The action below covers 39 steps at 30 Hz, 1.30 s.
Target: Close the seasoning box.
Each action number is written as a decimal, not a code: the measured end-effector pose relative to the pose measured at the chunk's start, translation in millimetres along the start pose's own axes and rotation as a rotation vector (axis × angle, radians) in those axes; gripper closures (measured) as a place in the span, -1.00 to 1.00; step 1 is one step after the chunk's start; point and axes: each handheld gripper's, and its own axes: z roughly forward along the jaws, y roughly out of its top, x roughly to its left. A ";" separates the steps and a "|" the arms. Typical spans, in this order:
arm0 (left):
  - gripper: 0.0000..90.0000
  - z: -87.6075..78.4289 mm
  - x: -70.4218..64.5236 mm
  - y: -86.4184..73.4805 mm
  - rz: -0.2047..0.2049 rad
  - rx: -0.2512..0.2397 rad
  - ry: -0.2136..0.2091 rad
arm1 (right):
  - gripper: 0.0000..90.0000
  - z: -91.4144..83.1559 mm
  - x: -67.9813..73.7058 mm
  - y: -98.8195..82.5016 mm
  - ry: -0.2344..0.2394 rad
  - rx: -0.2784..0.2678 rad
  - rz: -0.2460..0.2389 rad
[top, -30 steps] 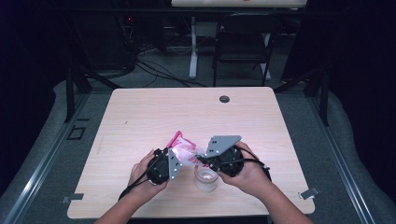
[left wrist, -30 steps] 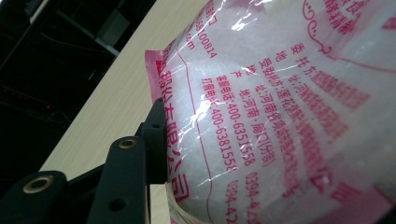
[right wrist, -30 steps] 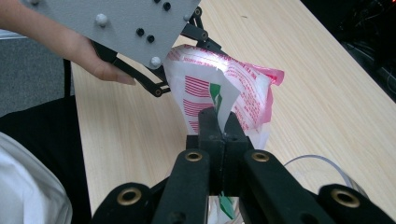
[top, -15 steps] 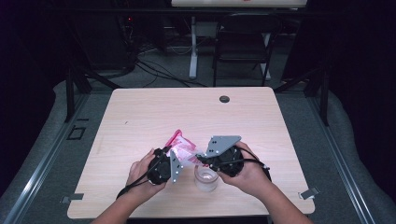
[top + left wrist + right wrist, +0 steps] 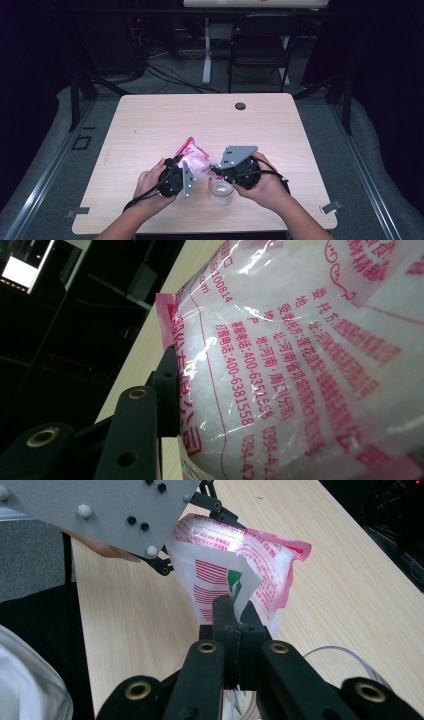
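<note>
While your left gripper (image 5: 186, 176) clamps the pink bag (image 5: 194, 159) and your right gripper (image 5: 233, 611) pinches its torn corner shut-jawed above the clear cup (image 5: 220, 191), a sudden tilt could spill white powder across the tabletop (image 5: 150, 125).

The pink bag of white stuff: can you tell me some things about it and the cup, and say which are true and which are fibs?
1. Both grippers hold the pink bag. True: the left gripper clamps its body and the right gripper pinches a thin flap.
2. The bag lies flat on the table. False: it is held up above it.
3. A clear cup stands on the table under the right gripper. True.
4. The right gripper's fingers stand wide apart. False: they are pressed together on the flap.
5. The bag is blue. False: it is pink and white with pink print.
</note>
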 end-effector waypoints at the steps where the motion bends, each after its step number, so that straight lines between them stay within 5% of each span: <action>1: 0.23 -0.1 0.0 0.1 0.003 -0.001 0.000 | 1.00 0.0 0.0 -0.2 0.000 -0.001 0.001; 24: 0.23 -1.8 -2.5 2.4 0.079 -0.009 0.066 | 1.00 -1.5 2.2 -5.5 -0.002 -0.008 0.003; 39: 0.23 -5.8 -1.2 6.2 0.130 0.030 0.093 | 1.00 -0.8 2.4 -6.6 -0.004 -0.011 0.005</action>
